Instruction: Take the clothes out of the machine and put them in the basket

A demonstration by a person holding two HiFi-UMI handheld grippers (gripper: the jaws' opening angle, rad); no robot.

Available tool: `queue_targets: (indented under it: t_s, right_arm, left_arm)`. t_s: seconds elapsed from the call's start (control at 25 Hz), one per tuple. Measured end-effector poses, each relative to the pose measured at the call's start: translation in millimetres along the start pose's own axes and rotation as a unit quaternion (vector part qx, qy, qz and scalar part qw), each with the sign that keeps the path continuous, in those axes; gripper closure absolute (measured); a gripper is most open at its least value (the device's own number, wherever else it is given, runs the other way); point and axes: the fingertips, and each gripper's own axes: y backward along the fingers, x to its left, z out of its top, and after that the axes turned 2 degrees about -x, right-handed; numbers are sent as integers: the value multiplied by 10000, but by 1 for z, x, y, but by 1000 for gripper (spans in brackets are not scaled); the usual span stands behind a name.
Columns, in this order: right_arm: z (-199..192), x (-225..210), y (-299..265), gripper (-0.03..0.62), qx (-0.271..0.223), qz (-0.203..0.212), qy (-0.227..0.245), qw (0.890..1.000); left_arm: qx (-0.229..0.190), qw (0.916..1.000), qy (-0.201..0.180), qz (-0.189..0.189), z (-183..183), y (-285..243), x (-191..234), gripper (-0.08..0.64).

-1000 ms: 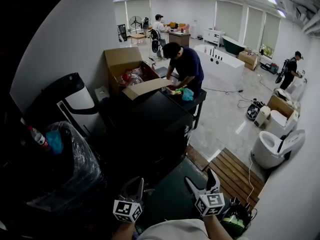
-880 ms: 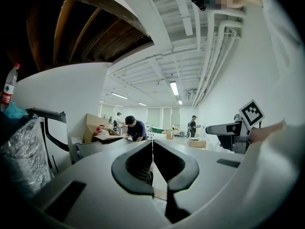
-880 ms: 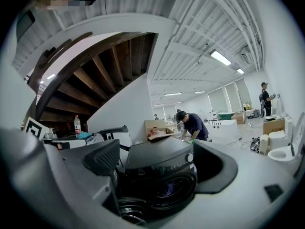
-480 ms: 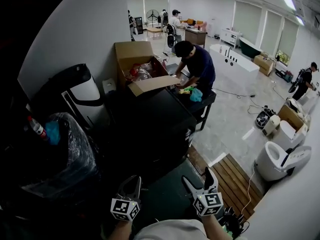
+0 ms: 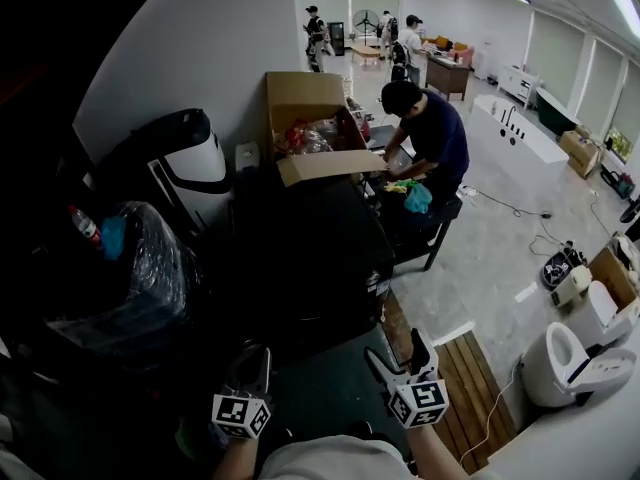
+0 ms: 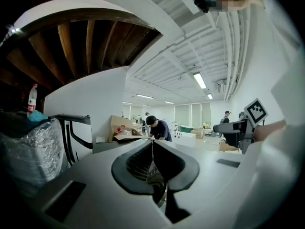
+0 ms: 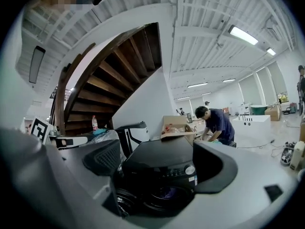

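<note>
**Finding: task not begun, in my judgement.**

The black front-loading washing machine (image 5: 300, 258) is standing on the floor against the white wall, directly ahead of the person. A plastic-wrapped bundle (image 5: 140, 288) is sitting at its left side and a slatted wooden platform (image 5: 470, 368) at its right. In the right gripper view the machine's round porthole door (image 7: 162, 194) is appearing shut. Something purplish is showing behind the glass, probably the clothes, lying inside the drum. No garment is lying outside the machine in any view.

The left gripper (image 5: 256, 358) is hanging low before the machine front, clenched. Its own view is showing the two jaws meeting with nothing between them. The right gripper (image 5: 400, 356) is hovering beside it, released, with its jaws standing wide apart. They are framing the machine front and gripping nothing. Neither gripper is touching the machine.

No basket is showing in these pictures; it may be lying outside every view.

Outstanding, by my reading, is the whole job — opening the door, drawing the clothes out, finding the basket and dropping them in. The left gripper is needing to open before it can take hold of anything.

Beyond the machine a person in a dark shirt (image 5: 435, 133) is bending forward beside an open brown cardboard box (image 5: 305, 103). Neither is appearing to bear on the task.
</note>
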Motion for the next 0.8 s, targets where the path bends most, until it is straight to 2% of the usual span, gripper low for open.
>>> queue_targets:
  t_s: [0.24,0.48,0.8]
  right_arm:
    - [6,-32,-2,124,13,398,-46,9992]
    - [5,-41,-3,126,58,607,-87,9981]
    - [0,-26,-24,126,213,849,-81,9961]
  left_arm:
    - [69,9976,-94,686,5,8,-13,538]
    - [116,9955,-58,934,-2,18,-23,538]
    - [146,9909,146,1332,-14,38,-9,538]
